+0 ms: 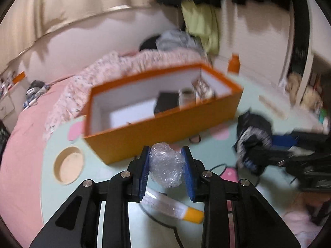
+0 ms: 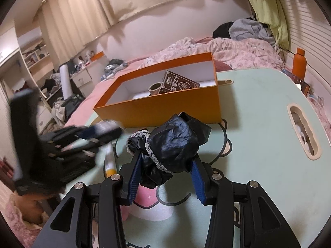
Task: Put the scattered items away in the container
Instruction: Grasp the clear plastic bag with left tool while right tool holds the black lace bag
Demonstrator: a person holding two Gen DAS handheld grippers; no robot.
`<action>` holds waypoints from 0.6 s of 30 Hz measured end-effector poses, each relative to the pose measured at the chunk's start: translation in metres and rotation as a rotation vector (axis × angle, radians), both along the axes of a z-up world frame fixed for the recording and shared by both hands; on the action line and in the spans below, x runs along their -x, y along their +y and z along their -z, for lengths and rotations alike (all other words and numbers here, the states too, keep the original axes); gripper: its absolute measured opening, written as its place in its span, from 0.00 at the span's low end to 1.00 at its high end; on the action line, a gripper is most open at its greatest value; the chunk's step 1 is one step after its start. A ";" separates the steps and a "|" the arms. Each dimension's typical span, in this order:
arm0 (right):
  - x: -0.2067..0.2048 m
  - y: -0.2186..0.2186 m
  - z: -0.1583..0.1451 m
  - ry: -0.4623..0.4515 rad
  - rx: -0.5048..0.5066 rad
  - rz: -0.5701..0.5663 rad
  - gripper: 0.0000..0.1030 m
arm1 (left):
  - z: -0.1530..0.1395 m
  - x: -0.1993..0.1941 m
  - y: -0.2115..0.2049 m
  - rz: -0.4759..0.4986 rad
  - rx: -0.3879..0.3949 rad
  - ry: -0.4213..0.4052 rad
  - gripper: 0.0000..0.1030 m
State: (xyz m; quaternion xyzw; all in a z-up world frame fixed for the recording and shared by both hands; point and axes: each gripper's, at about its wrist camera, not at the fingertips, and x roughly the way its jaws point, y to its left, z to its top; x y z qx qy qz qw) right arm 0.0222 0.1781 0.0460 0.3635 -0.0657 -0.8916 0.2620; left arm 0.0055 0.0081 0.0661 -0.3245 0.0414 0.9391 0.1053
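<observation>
Two grippers work over a pale mint table (image 2: 258, 124) printed with a pink-and-white cartoon face, its top pierced by a round cup hole at nine o'clock in the left wrist view and a long slot at three o'clock in the right wrist view. Behind it lies a bed (image 2: 238, 51) with a rumpled pink floral quilt, cream curtains, cluttered shelves and hanging clothes at twelve o'clock.

An orange cardboard box (image 1: 165, 128), rectangular with white inner walls, sits open on the table; in the right wrist view its long axis runs from eight o'clock toward two o'clock. Inside it are a dark printed packet, a small tape roll and a black object.

Left gripper (image 1: 166, 165) is clenched on a crumpled wad of clear bubble wrap (image 1: 166, 167), its blue ribbed pads pressing both sides, just before the box's near wall. Below it a white tube with a yellow cap (image 1: 173, 206) lies on the table, cap toward four o'clock.

Right gripper (image 2: 165, 173) grasps a bunched black glossy fabric with grey lace trim (image 2: 173, 144), near the box's front wall at twelve o'clock. An orange bottle (image 2: 299, 62) stands upright at the table's far edge, two o'clock
</observation>
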 end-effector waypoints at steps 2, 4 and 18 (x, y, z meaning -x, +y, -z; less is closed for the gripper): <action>-0.001 -0.003 -0.001 0.007 -0.012 -0.009 0.42 | -0.008 -0.017 -0.009 -0.013 -0.056 0.024 0.30; -0.002 -0.006 -0.001 0.013 -0.027 -0.019 0.42 | -0.007 -0.033 -0.016 -0.029 -0.091 0.037 0.30; -0.007 -0.016 -0.003 0.039 -0.071 -0.048 0.43 | 0.015 -0.065 -0.034 -0.141 -0.172 0.136 0.30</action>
